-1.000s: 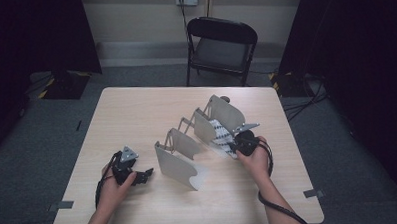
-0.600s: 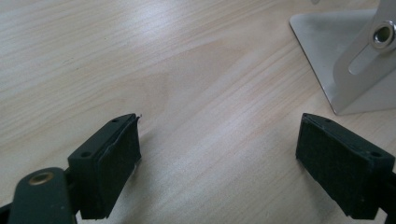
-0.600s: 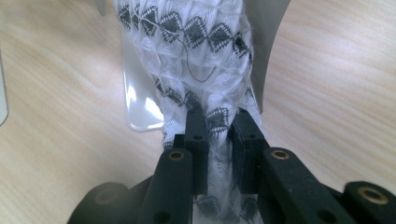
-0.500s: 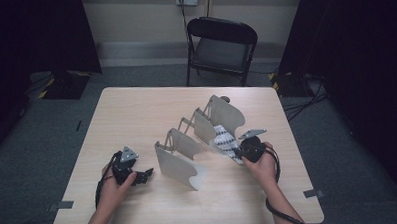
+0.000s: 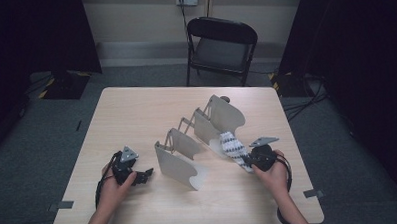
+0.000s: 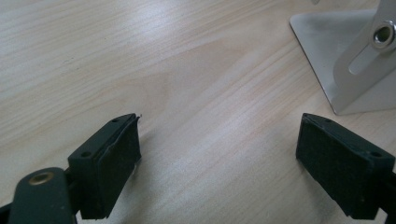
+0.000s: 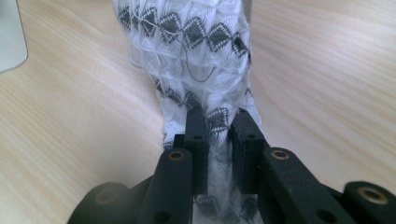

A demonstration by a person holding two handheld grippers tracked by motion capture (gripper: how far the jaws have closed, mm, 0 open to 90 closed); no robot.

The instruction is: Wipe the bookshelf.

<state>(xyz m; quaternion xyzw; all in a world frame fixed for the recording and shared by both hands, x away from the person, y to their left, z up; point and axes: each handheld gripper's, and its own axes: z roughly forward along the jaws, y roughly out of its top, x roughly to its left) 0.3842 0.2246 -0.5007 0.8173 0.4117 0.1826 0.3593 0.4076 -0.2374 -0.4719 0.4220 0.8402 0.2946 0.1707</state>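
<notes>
Right gripper (image 7: 218, 135) clamped on white knit sock (image 7: 196, 51) with black diamond bands, stretching toward 12 o'clock; left gripper (image 6: 219, 158) jaws apart, empty.

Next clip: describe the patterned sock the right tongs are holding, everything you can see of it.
The sock is a white, fuzzy-looking knit with bands of dark diamond shapes and a loose thread or two. The right tongs are shut on one end, bunching the fabric between the black pads. In the high view it stretches from the tongs up toward the metal rack, near its far plates; whether it touches a plate cannot be told. It seems to trail low over the table.
</notes>
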